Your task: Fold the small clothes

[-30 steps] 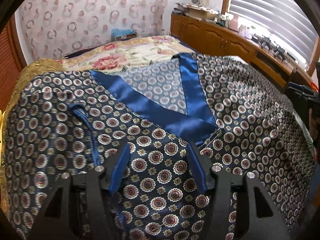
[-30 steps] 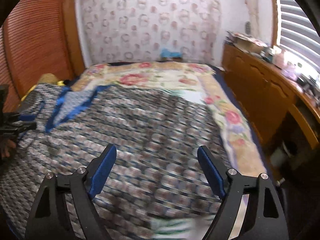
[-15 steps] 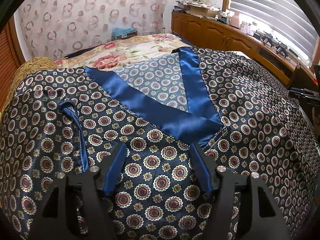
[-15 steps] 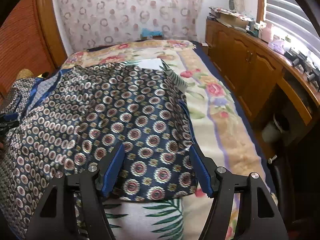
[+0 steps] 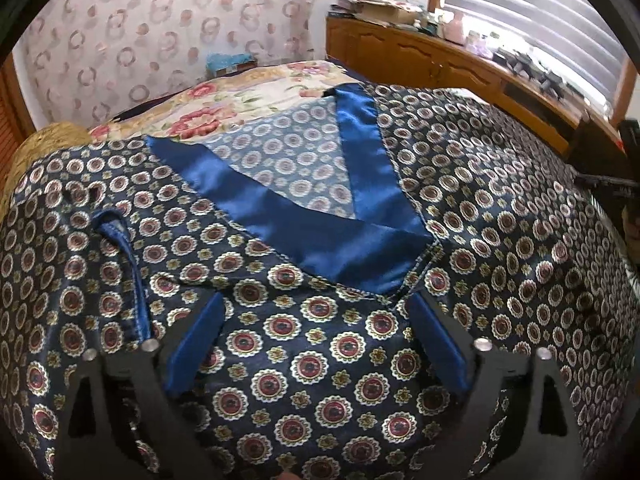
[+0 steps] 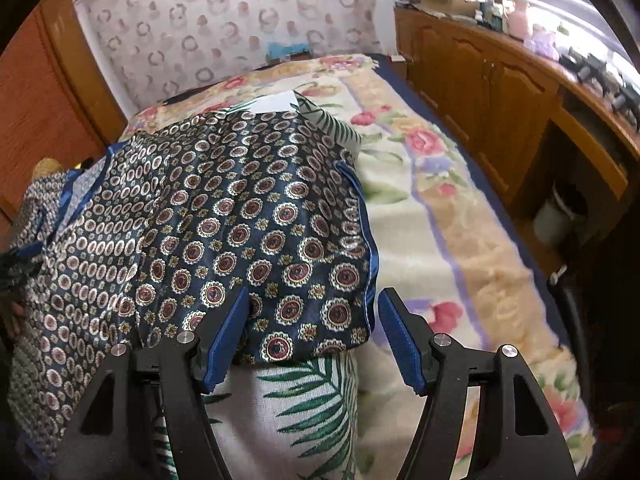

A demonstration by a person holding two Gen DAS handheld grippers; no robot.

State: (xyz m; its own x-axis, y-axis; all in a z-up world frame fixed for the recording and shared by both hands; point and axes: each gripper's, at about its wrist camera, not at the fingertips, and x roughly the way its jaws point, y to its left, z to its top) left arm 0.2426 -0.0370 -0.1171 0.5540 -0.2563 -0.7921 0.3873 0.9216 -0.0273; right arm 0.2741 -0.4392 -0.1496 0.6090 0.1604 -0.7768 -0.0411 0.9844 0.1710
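Note:
A navy satin top (image 5: 280, 360) with round medallions and a bright blue V collar (image 5: 320, 236) lies spread over the bed. My left gripper (image 5: 316, 298) hovers just below the point of the collar. Its jaws are opening wide, and the cloth under them lies flat and unpinched. In the right wrist view the same top (image 6: 240, 220) ends in a blue-piped corner. My right gripper (image 6: 313, 294) straddles that corner and its jaws are closing. The corner lies between the fingers, and the right pad (image 6: 400, 340) stands apart from the cloth.
A white cloth with green palm leaves (image 6: 304, 392) lies under the top's corner. A floral blanket (image 6: 440, 240) covers the bed. Wooden cabinets (image 6: 480, 80) with clutter on top run along the right. A wooden panel (image 6: 40, 100) stands on the left and a patterned curtain (image 5: 160, 40) hangs behind.
The left jaws spread much wider over the cloth. The right gripper came down and over to the top's corner, and its jaws narrowed.

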